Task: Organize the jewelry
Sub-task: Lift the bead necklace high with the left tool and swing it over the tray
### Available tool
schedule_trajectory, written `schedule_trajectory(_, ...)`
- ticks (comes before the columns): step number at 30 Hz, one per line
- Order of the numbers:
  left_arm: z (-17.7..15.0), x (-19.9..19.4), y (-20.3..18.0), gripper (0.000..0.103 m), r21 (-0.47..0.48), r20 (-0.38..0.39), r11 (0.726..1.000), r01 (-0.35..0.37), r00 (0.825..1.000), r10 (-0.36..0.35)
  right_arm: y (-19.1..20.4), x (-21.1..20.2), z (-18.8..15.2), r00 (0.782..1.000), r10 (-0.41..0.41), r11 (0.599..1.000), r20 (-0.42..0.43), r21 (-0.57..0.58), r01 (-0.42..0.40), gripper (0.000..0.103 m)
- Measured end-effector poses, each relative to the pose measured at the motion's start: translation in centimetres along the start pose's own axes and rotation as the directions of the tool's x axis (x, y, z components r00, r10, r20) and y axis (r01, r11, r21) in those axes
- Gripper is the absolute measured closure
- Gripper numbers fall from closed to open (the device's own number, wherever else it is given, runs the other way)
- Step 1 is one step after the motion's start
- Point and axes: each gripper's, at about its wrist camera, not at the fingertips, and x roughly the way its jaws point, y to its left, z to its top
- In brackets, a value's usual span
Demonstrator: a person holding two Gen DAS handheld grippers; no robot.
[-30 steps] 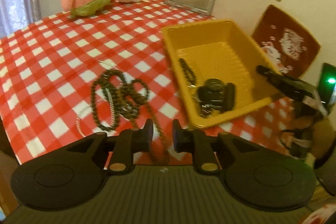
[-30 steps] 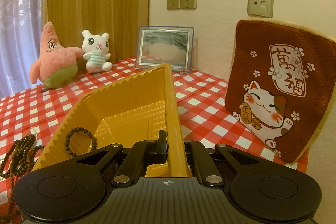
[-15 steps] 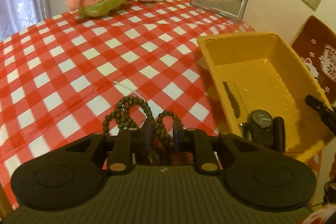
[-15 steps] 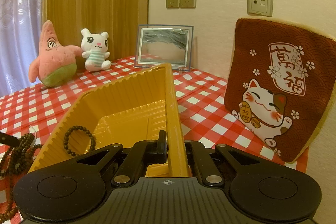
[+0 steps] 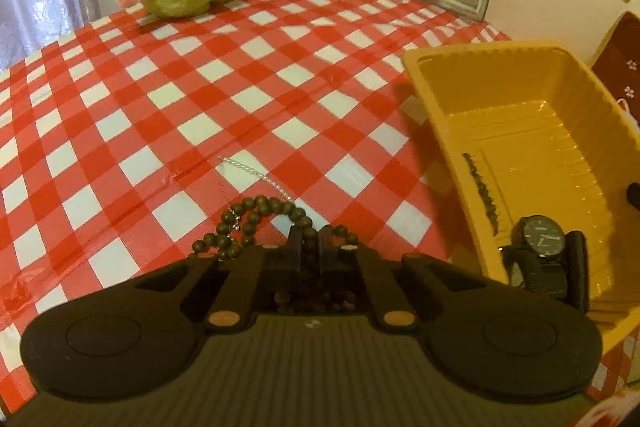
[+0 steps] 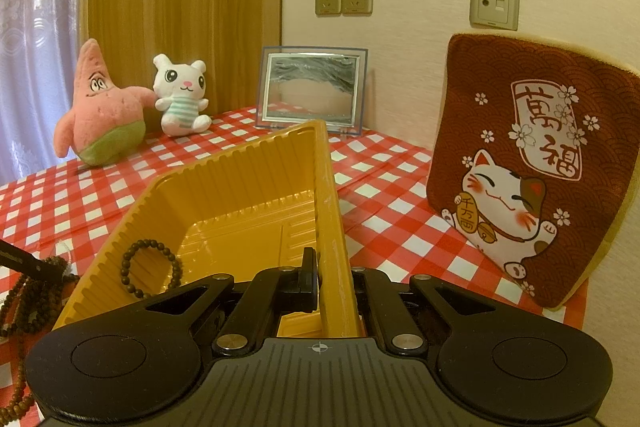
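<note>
The brown bead necklace (image 5: 256, 211) and a thin silver chain (image 5: 256, 173) lie on the worktop (image 5: 120, 131), at nine o'clock of my yellow tray (image 5: 440, 115). Watch (image 5: 542, 239) and bead bracelet (image 6: 150, 267) are already inside. My left fingers (image 5: 308, 247) are closing on the necklace beads; my right fingers (image 6: 316, 279) clamp the tray's wall.

Left gripper (image 5: 309, 241) now lower and further forward than a second ago, down among the brown bead necklace (image 5: 256, 215), jaws closing with beads between them.
</note>
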Motion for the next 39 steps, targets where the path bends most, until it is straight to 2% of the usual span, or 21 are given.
schedule_trajectory(5, 0.5, -4.1, 0.3, 0.097, -0.009, 0.082, 0.999, 0.044, 0.996, -0.043, 0.0, 0.0, 0.0, 1.000, 0.001, 1.000, -0.001, 0.002, -0.001, 0.099)
schedule_trajectory(9, 1.5, -9.6, 0.7, 0.097, 0.002, 0.187, 0.996, 0.085, 0.979, -0.084, 0.0, 0.0, 0.0, 1.000, 0.002, 1.000, 0.003, 0.002, -0.002, 0.099)
schedule_trajectory(13, 2.8, -15.1, 0.8, 0.097, 0.016, 0.298, 0.994, 0.105, 0.949, -0.105, -0.1, 0.1, -0.1, 1.000, 0.004, 1.000, 0.003, 0.005, -0.004, 0.099)
schedule_trajectory(15, 3.6, -17.7, 0.8, 0.097, 0.012, 0.355, 0.993, 0.116, 0.928, -0.113, -0.1, 0.1, -0.1, 1.000, 0.005, 1.000, 0.005, 0.005, -0.005, 0.099)
schedule_trajectory(22, 6.6, -24.4, 0.4, 0.097, 0.034, 0.488, 0.992, 0.121, 0.864, -0.122, -0.2, 0.1, -0.1, 1.000, 0.007, 1.000, 0.006, 0.003, -0.007, 0.099)
schedule_trajectory(32, 10.7, -30.6, 0.1, 0.097, 0.064, 0.588, 0.996, 0.065, 0.804, -0.091, 0.0, 0.0, -0.1, 1.000, 0.009, 1.000, 0.006, 0.001, -0.009, 0.099)
schedule_trajectory(39, 13.3, -34.6, -0.1, 0.097, 0.086, 0.656, 0.996, 0.015, 0.752, -0.068, 0.0, -0.1, -0.1, 1.000, 0.009, 1.000, 0.006, 0.000, -0.009, 0.099)
